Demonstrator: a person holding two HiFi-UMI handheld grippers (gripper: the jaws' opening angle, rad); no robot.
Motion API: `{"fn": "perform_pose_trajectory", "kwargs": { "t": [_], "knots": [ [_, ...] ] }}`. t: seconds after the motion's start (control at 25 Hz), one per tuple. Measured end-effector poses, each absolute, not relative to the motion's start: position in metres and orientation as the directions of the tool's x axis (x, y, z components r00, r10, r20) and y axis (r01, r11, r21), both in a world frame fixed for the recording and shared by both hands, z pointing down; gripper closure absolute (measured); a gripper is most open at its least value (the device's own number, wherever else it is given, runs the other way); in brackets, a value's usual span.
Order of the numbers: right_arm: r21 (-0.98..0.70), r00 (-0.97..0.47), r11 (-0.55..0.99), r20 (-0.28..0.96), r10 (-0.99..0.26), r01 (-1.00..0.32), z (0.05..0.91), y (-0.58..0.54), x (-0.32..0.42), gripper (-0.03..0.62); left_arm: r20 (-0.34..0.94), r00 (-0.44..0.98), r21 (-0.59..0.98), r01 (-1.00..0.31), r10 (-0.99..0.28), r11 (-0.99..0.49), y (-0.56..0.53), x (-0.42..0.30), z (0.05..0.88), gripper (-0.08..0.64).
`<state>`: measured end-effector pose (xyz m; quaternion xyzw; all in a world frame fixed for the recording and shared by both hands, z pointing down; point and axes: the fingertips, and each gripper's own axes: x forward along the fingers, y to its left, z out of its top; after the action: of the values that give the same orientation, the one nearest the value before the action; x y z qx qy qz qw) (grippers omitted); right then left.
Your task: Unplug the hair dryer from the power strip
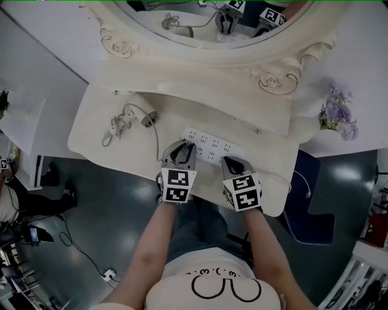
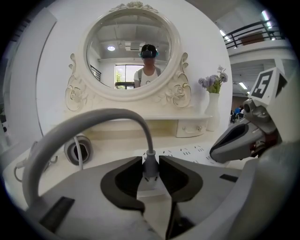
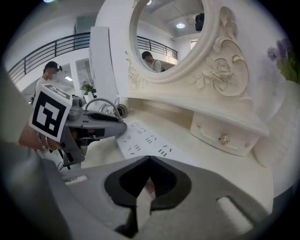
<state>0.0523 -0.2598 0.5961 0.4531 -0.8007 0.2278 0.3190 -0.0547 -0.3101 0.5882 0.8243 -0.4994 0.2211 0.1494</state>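
Head view: mirror (image 1: 194, 18), flowers (image 1: 337, 112) around power strip (image 1: 212, 146)

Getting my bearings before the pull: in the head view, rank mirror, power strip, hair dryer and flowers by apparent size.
1. Mirror, though cropped at the top edge.
2. Power strip.
3. Hair dryer and flowers: too alike to rank.

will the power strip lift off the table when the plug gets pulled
Probably would: the power strip looks long, thin and light, lying loose on the table. The right gripper, shut, seems to rest on its near end, which should hold it. The cord arcs smoothly from the plug, so it likely flexes without resisting.
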Motion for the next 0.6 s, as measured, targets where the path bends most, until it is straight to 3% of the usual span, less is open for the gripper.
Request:
{"fn": "perform_pose_trajectory", "kwargs": {
  "t": [0.24,0.44,0.6],
  "knots": [
    [-0.089,-0.383,0.477,0.729,-0.567,-0.875,0.5953,-0.2602,0.0529,0.593,0.488,0.446,0.206,-0.894,-0.750,-0.398,-0.3102,-0.0550,0.5816,0.453],
    [-0.101,-0.387,0.473,0.733,-0.559,-0.875,0.5955,-0.2601,0.0535,0.592,0.515,0.384,-0.055,-0.877,-0.766,-0.477,-0.3046,-0.0542,0.5866,0.454],
    [-0.114,-0.392,0.468,0.734,-0.555,-0.876,0.5957,-0.2609,0.0528,0.592,0.480,0.426,0.195,-0.904,-0.767,-0.380,-0.3077,-0.0579,0.5813,0.453]
  ]
}}
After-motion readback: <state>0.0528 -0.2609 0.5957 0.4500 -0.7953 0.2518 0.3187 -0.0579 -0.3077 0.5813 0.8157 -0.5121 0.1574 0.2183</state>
